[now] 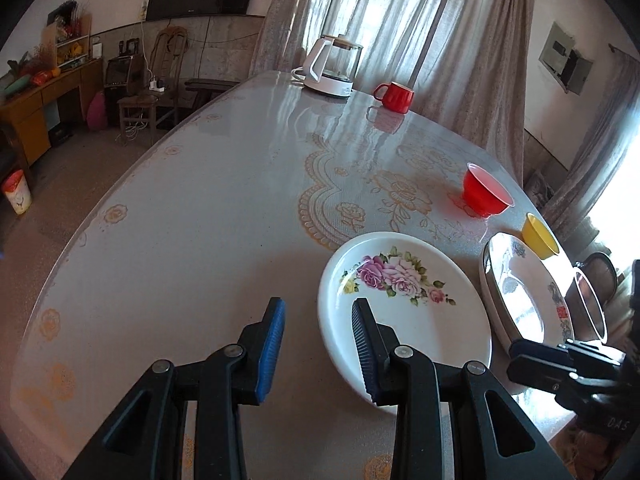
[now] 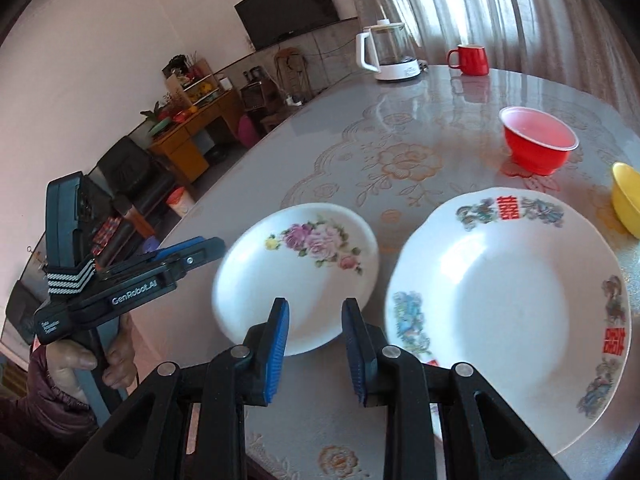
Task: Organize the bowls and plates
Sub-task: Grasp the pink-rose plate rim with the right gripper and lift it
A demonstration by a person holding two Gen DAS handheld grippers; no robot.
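Gleaming white rose-painted plate (image 2: 296, 276)

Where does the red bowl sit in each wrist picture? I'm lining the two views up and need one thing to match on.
Left wrist view: the red bowl stands at the right, past the rose plate.
Right wrist view: the red bowl stands at the upper right, beyond the big plate.
Shared landmark: the white kettle at the table's far end.
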